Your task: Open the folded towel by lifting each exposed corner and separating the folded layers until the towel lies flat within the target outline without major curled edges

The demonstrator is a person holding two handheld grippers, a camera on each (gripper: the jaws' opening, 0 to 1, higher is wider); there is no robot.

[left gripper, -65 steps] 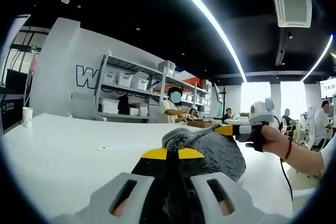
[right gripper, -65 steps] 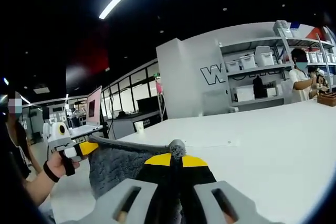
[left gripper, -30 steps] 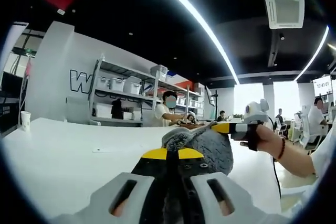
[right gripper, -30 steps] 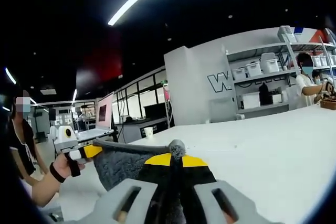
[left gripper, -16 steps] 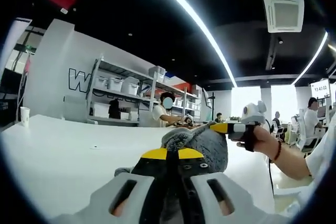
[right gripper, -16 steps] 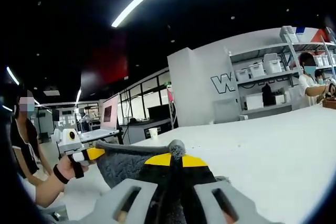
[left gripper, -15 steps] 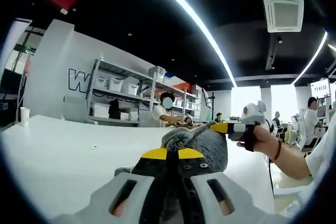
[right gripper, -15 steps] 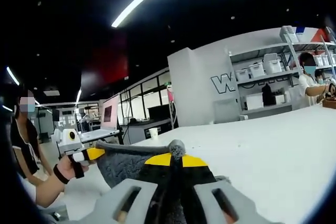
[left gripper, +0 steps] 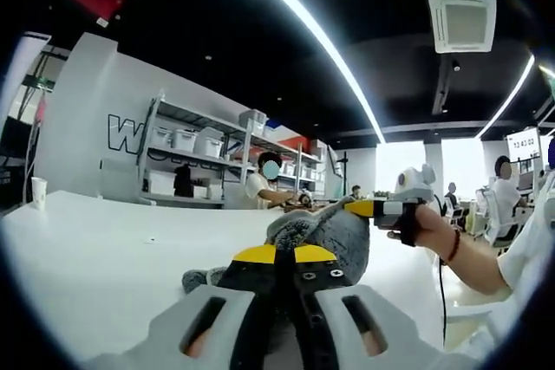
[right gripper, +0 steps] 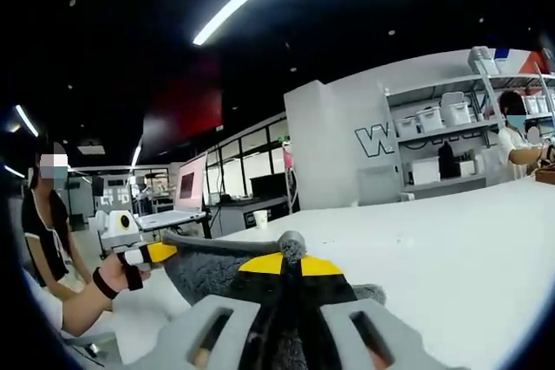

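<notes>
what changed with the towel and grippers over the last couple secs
The fluffy grey towel now trails a bunched lower end on the white table, where none showed earlier. The right gripper sits nearer the left gripper in the left gripper view, so the span between them looks shorter. Both grippers stay clamped on the towel's corners, held up above the table.

A large "W" stands on the white wall (left gripper: 95, 140).
</notes>
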